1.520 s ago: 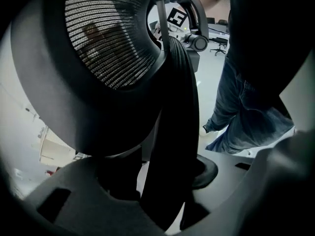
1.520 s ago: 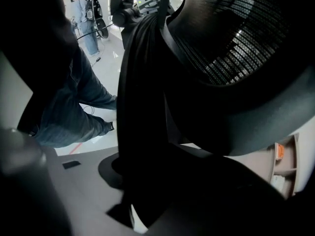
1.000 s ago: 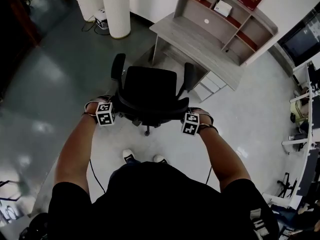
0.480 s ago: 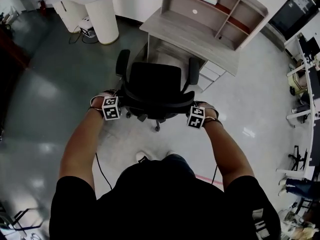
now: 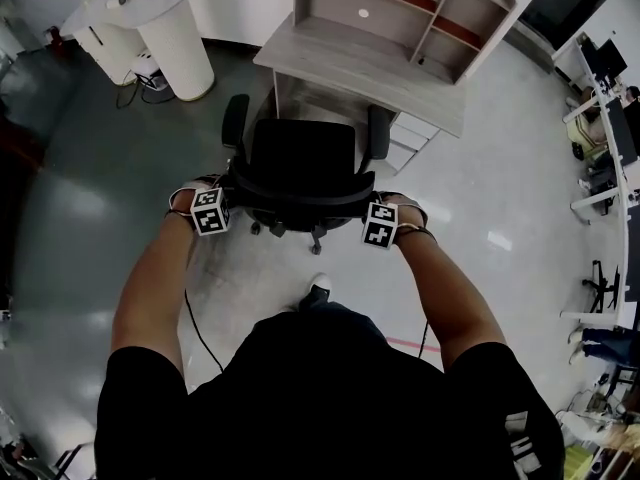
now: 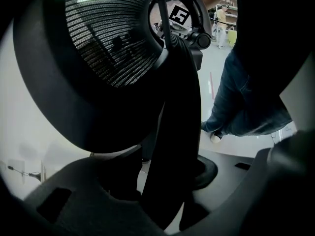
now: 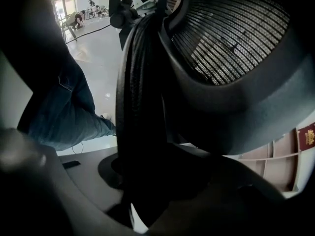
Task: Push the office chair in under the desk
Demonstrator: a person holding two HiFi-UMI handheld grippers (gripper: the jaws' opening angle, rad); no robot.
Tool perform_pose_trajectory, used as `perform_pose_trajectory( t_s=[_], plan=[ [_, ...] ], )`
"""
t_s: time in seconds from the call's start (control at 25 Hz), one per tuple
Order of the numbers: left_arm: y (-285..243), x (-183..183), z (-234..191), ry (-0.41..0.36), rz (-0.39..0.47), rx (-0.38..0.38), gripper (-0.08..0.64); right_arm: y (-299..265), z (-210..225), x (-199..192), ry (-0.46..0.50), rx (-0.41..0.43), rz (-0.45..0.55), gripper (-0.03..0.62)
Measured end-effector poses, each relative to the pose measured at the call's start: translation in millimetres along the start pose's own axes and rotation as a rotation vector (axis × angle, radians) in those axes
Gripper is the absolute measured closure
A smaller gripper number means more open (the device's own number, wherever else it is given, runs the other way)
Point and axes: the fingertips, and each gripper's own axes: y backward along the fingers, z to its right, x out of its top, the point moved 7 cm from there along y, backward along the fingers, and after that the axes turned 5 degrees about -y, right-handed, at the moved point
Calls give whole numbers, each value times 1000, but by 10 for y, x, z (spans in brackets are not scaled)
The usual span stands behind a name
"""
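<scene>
Head view. The office chair [image 5: 303,163] stands between my two grippers, with its back to me and its seat facing the desk [image 5: 360,68]. The left gripper [image 5: 222,200] is at the left edge of the backrest [image 5: 300,196], and the right gripper [image 5: 372,208] is at the right edge. The desk lies straight ahead of both grippers, just past the chair. The armrest tips are near the desk's front edge, but as far as I can tell the seat is not yet under it. A drawer unit [image 5: 408,140] sits under the desk, ahead and to the right of the right gripper.

Left gripper view. The dark backrest frame [image 6: 172,132] stands upright between the jaws, and the mesh panel [image 6: 108,38] fills the space above them. I read this gripper as clenched on the frame, though a sliver of floor shows on one side.

Right gripper view. This one mirrors the left: the frame bar [image 7: 142,132] runs between the jaws, and they are closed on it.

Step in hand, as I judge it: the push is mid-way, with the chair rolling toward the kneehole.

Next move: push forward evenly with both grippers and keep the chair square to the opening. Keep the right armrest clear of the drawers and watch both armrests against the desk edge.
</scene>
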Motion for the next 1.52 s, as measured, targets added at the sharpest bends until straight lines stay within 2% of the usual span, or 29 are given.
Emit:
perform_pose_trajectory(
  t_s=[0.24, 0.56, 1.16, 1.52],
  plan=[
    [-89, -35, -271, -21, -12, -16, 344, -32, 156, 13, -23, 16, -14, 434],
    [-106, -97, -470, -29, 12, 0, 344, -52, 241, 80, -43, 23, -24, 439],
    [-93, -496, -801, -175, 61, -20, 345, -101, 70, 544, -178, -19, -58, 440],
    [-221, -534, -1124, -200, 77, -30, 345, -177, 276, 590, -235, -57, -69, 442]
  ],
)
